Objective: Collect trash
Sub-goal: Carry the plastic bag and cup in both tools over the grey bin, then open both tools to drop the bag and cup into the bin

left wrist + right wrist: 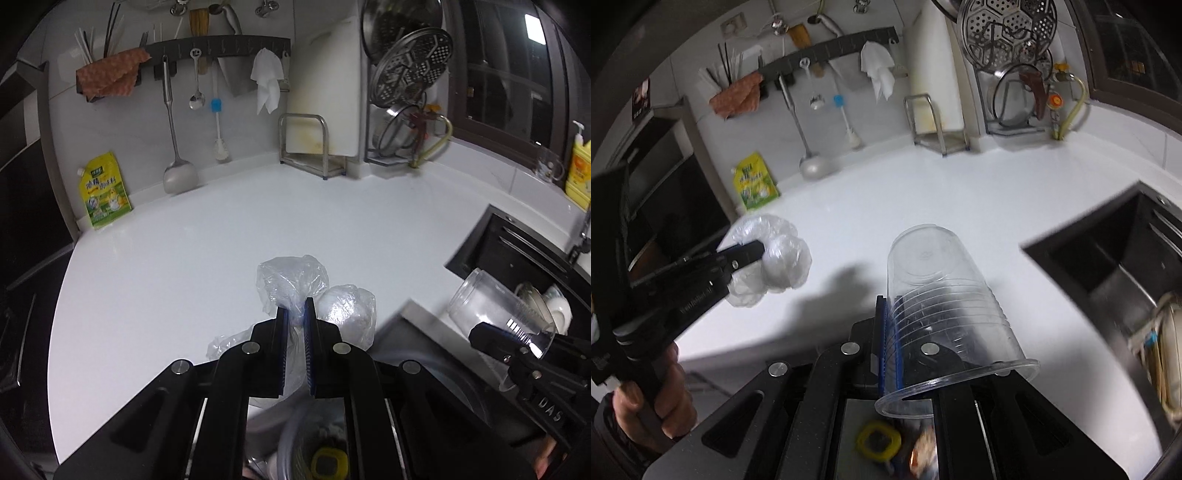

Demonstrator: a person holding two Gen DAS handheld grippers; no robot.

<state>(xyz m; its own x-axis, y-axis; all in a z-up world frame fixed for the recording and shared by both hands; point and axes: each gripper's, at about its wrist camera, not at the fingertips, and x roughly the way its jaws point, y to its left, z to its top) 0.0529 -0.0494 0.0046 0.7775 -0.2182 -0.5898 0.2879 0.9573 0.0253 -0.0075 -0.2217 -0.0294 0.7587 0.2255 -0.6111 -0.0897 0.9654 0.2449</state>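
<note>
We hold both pieces of trash off the counter [221, 236]. Left gripper [295, 314] pinches a crumpled plastic bag [295, 284]; right gripper [890, 314] clamps the wall of a clear plastic cup [938, 295]. Carrying step, we judge. Next: release both over the bin [317, 443] below.

Your work surface is a glossy white kitchen countertop [229, 236]. At eleven o'clock on it, a yellow-green stand-up seasoning pouch [104, 191] leans on the wall. At twelve, a steel cutting-board rack [308, 147] stands in the corner; at one, a wire rack of pot lids [402, 136].
</note>
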